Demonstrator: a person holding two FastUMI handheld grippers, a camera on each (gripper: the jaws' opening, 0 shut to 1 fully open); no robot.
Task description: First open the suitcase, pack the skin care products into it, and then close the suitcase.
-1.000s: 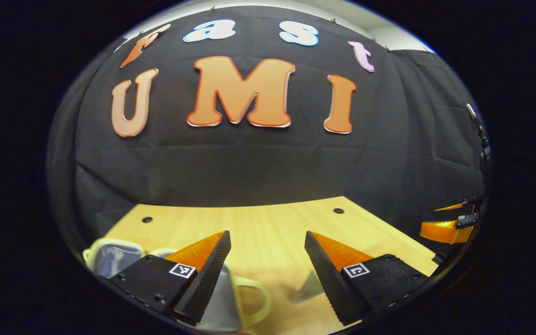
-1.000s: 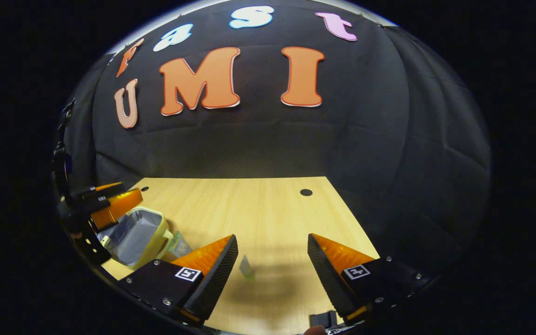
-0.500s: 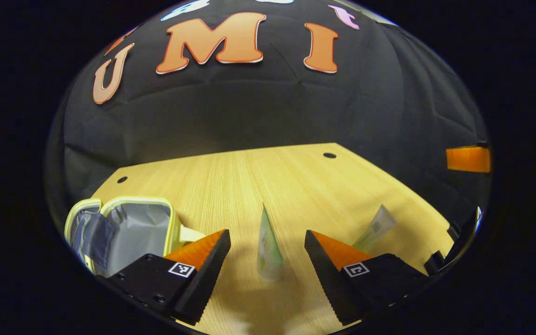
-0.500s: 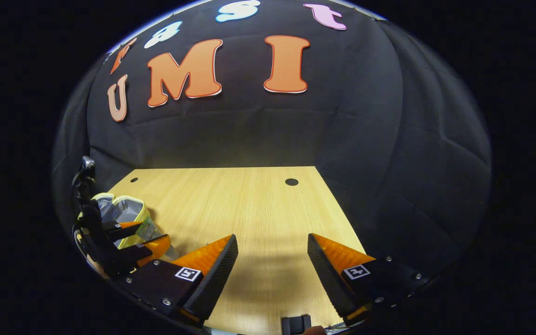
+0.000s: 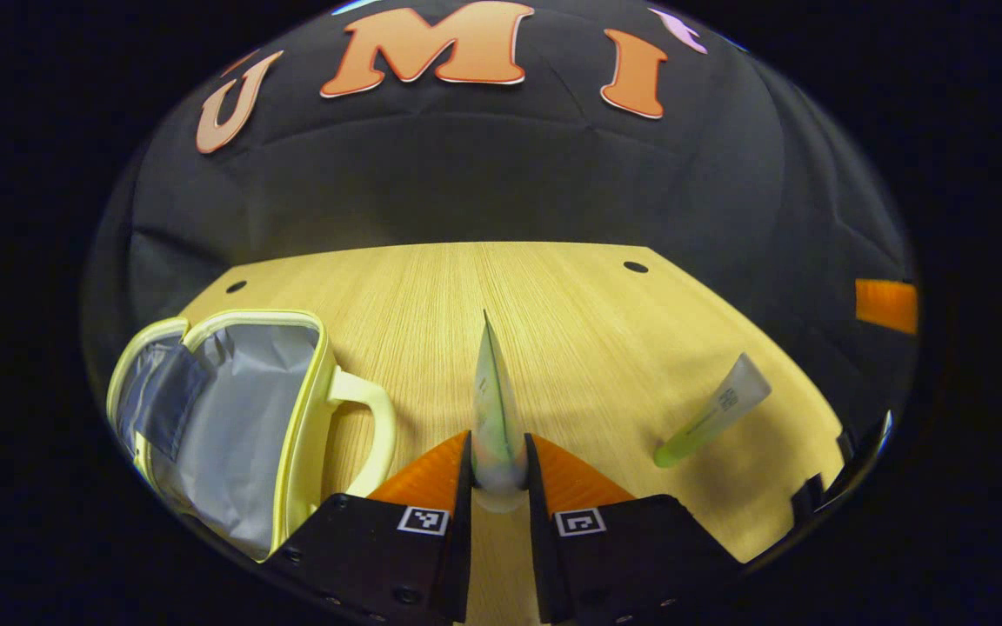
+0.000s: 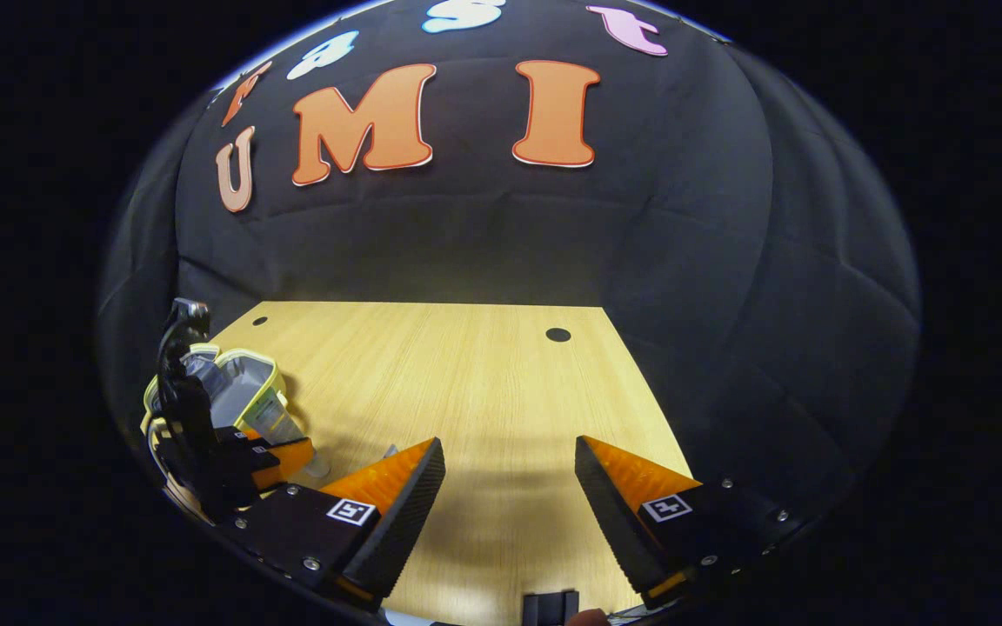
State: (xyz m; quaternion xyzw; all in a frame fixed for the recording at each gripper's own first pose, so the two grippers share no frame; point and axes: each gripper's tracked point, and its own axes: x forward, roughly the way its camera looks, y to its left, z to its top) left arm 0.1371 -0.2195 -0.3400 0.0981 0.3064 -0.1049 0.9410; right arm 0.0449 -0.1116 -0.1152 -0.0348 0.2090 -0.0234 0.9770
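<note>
Suitcase (image 5: 231, 417) lies open at the left of the surface (image 5: 571, 304), its grey lining up and its handle toward the middle, so you can drop things straight in. Your left gripper (image 5: 498, 452) has its fingers drawn narrow on the standing tube (image 5: 492, 409), pinching it near the cap end where it is stiffest; that low hold should keep it from flopping as you carry it across. A second tube (image 5: 710, 413) lies flat to the right, well apart, waiting its turn. Your right gripper (image 6: 510, 469) hangs over bare surface with its fingers wide and nothing between them, likely kept out of the way until the lid needs closing.
</note>
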